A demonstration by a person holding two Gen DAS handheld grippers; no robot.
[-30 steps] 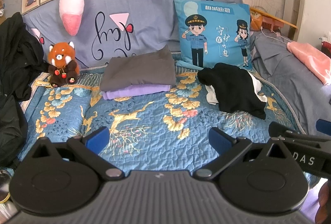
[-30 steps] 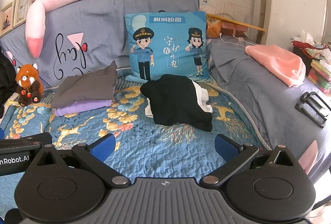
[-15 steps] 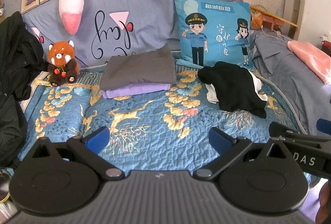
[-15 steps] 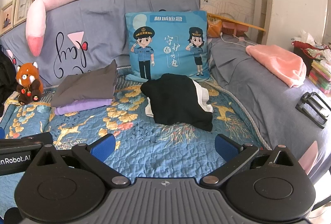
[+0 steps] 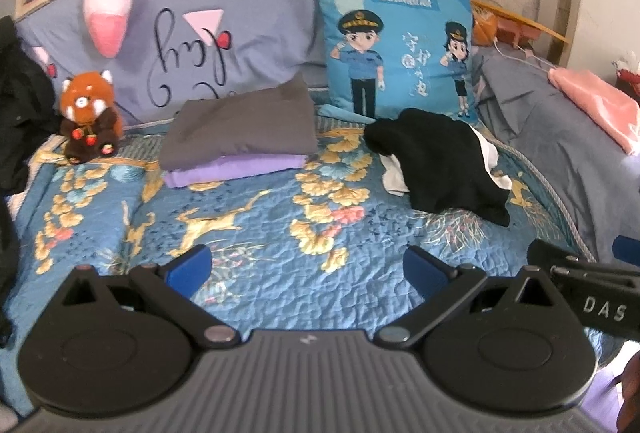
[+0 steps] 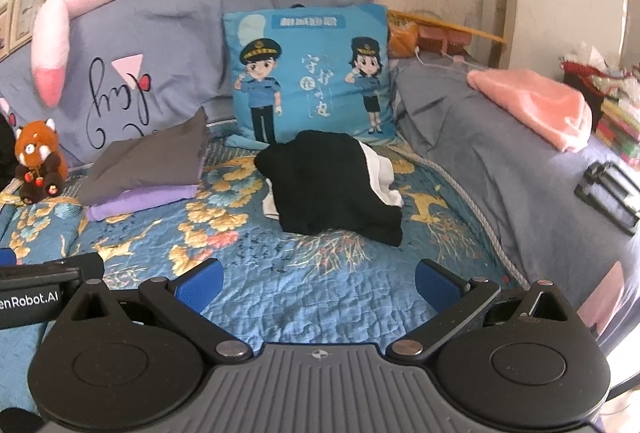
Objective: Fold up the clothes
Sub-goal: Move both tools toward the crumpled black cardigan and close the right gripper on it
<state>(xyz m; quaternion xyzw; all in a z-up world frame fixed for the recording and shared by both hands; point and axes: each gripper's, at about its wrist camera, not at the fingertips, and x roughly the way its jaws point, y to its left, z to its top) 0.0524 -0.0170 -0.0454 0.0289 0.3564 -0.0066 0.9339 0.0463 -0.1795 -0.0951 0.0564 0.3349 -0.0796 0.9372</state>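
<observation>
Blue quilted bed (image 5: 248, 265) fills the foreground, both tools, left tool (image 5: 307, 267) and right tool (image 6: 318, 279), spread wide and empty above it. Farther back, the crumpled black-and-white garment (image 6: 336, 185) looks next for flattening, beside the folded grey-and-purple stack (image 5: 240, 137).

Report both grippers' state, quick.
Left gripper: open, holding nothing, above the blue quilt.
Right gripper: open, holding nothing, short of the black garment.
</observation>
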